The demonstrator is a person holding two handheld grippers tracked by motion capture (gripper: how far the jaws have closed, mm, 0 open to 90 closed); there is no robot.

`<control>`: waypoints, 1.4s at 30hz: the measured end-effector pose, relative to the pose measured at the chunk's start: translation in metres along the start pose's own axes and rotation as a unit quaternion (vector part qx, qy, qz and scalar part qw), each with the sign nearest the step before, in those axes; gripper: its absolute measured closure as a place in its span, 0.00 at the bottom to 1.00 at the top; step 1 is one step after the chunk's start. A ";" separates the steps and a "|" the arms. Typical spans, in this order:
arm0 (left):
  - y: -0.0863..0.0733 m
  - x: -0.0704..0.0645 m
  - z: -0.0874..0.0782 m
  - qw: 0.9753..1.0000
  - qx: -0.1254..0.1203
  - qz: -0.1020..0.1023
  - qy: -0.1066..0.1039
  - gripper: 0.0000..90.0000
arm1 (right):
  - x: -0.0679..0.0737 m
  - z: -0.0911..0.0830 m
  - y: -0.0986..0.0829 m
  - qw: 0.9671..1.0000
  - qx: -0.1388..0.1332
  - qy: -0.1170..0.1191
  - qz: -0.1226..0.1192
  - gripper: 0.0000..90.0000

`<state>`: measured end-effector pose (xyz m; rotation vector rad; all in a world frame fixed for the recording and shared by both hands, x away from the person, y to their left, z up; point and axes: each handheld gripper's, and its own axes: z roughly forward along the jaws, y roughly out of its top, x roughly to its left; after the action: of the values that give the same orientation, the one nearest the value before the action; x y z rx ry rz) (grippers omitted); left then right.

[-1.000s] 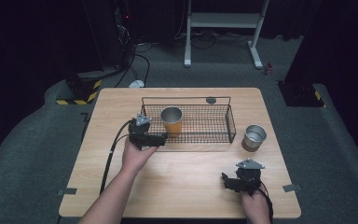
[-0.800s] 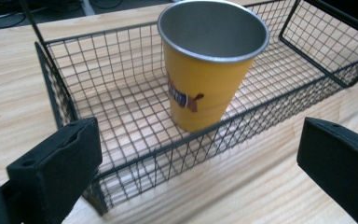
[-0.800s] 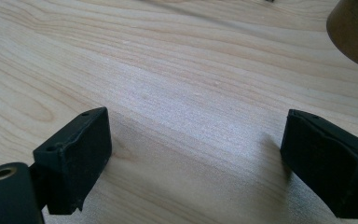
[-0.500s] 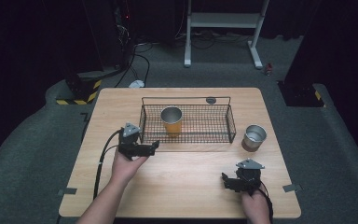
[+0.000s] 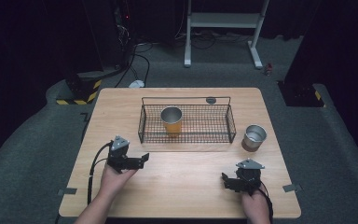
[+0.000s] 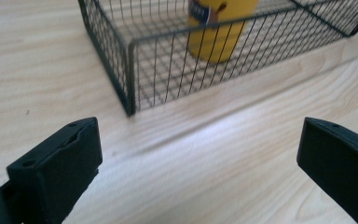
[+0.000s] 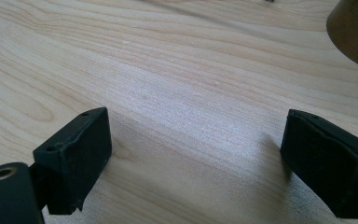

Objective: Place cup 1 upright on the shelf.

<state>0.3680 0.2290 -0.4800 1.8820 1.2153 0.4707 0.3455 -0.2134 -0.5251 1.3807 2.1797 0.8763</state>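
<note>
Okay, high view: yellow cup [image 5: 171, 121] upright inside wire basket [image 5: 186, 124] at table [image 5: 121, 105] centre; steel cup [image 5: 253, 137] outside at the basket's 3 o'clock; left gripper [image 5: 135, 162] at the basket's 7 o'clock, right gripper [image 5: 227, 181] at its 5 o'clock, both empty. Left gripper view: jaws spread wide, nothing between; basket corner at 12, yellow cup [image 6: 219, 25] behind the wire at 1. Right gripper view: jaws released over bare wood; steel cup [image 7: 354, 32] at 2. Likely next is steel cup into basket; approach level from the side, close mid-wall, lift clear of the rim.
</note>
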 end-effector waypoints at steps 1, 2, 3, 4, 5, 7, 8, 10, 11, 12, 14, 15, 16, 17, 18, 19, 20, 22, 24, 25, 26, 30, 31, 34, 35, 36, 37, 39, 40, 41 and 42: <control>-0.005 0.002 -0.001 1.000 0.001 0.000 -0.001 0.01 | 0.000 0.000 0.000 1.000 0.001 0.000 0.001 0.10; -0.009 0.003 -0.002 1.000 0.004 0.002 0.001 0.01 | 0.000 0.000 0.000 1.000 0.000 0.000 0.000 0.10; -0.012 0.004 -0.003 1.000 0.008 0.003 0.001 0.01 | 0.000 0.000 0.000 1.000 0.001 0.000 0.001 0.10; -0.016 0.005 -0.003 1.000 0.014 0.006 0.003 0.01 | 0.000 0.000 0.000 1.000 0.001 0.000 0.001 0.10; -0.021 0.005 -0.004 1.000 0.019 0.004 0.002 0.01 | 0.000 0.000 0.000 1.000 0.000 0.000 0.000 0.10; -0.029 0.006 -0.007 1.000 0.028 0.006 0.004 0.01 | 0.000 0.000 0.000 1.000 0.000 0.000 0.000 0.10; -0.032 0.006 -0.008 0.999 0.031 0.006 0.003 0.01 | 0.000 0.000 0.000 1.000 0.001 0.000 0.001 0.10; -0.039 0.006 -0.011 0.999 0.040 0.007 0.005 0.01 | 0.000 0.000 0.000 1.000 0.001 0.000 0.001 0.10; -0.043 0.006 -0.012 0.999 0.044 0.009 0.006 0.01 | 0.000 0.000 0.000 1.000 0.001 0.000 0.001 0.10; -0.043 0.006 -0.012 0.999 0.044 0.009 0.006 0.01 | 0.000 0.000 0.000 1.000 0.001 0.000 0.001 0.10; -0.051 0.007 -0.016 0.998 0.056 0.013 0.008 0.01 | 0.000 0.000 0.000 1.000 0.001 0.000 0.001 0.10; -0.053 0.009 -0.017 0.998 0.059 0.016 0.009 0.01 | 0.000 0.000 0.000 1.000 0.001 0.000 0.001 0.10; -0.056 0.010 -0.019 0.998 0.064 0.016 0.009 0.01 | 0.000 0.000 0.000 1.000 0.001 0.000 0.001 0.10; -0.058 0.011 -0.020 0.997 0.068 0.016 0.010 0.01 | 0.000 0.000 0.000 1.000 0.001 0.000 0.001 0.10; -0.061 0.013 -0.021 0.997 0.071 0.019 0.013 0.01 | 0.000 0.000 0.000 1.000 0.001 0.000 0.001 0.10; -0.062 0.013 -0.021 0.997 0.075 0.019 0.013 0.01 | 0.000 0.000 0.000 1.000 0.001 0.000 0.001 0.10; -0.064 0.015 -0.022 0.997 0.078 0.020 0.014 0.01 | 0.000 0.000 0.000 1.000 0.001 0.000 0.001 0.10; -0.068 0.016 -0.021 0.996 0.085 0.024 0.017 0.01 | 0.000 0.000 0.000 1.000 0.001 0.000 0.001 0.10; -0.071 0.017 -0.021 0.995 0.085 0.034 0.027 0.01 | 0.000 0.000 0.000 1.000 0.001 0.000 0.001 0.10; -0.072 0.017 -0.021 0.995 0.085 0.040 0.032 0.01 | 0.000 0.000 0.000 1.000 0.001 0.000 0.001 0.10; -0.073 0.016 -0.021 0.995 0.085 0.041 0.033 0.01 | 0.000 0.000 0.000 1.000 0.001 0.000 0.001 0.10; -0.074 0.013 -0.020 0.995 0.081 0.053 0.033 0.01 | 0.000 0.000 0.000 1.000 0.000 0.001 -0.001 0.10; -0.074 0.013 -0.020 0.995 0.081 0.053 0.033 0.01 | 0.000 0.000 0.000 1.000 0.001 0.001 0.000 0.10; -0.077 0.012 -0.021 0.995 0.073 0.049 0.039 0.01 | -0.001 -0.001 0.000 1.000 0.000 0.001 0.000 0.11; -0.077 0.012 -0.021 0.995 0.073 0.049 0.039 0.00 | -0.001 -0.001 0.000 1.000 0.000 0.001 0.000 0.11; -0.078 0.011 -0.022 0.995 0.072 0.046 0.041 0.00 | -0.002 -0.001 0.000 1.000 -0.002 -0.003 0.004 0.14; -0.078 0.011 -0.022 0.995 0.071 0.045 0.044 0.00 | -0.002 -0.002 0.000 1.000 -0.005 -0.005 0.007 0.14; -0.078 0.011 -0.022 0.996 0.071 0.043 0.045 0.00 | -0.005 -0.006 0.000 1.000 -0.016 0.002 0.013 0.14; -0.078 0.011 -0.022 0.995 0.071 0.043 0.045 0.00 | -0.005 -0.008 0.000 1.000 -0.023 0.001 0.014 0.14; -0.078 0.011 -0.022 0.995 0.071 0.044 0.045 0.00 | -0.006 -0.010 0.000 1.000 -0.028 -0.001 0.009 0.14; -0.078 0.011 -0.022 0.995 0.071 0.044 0.045 0.00 | -0.006 -0.012 0.000 0.999 -0.033 -0.004 0.007 0.14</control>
<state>0.3135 0.2628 -0.5311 2.0611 1.2576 0.5325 0.3403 -0.2219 -0.5163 1.3665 2.1189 0.9372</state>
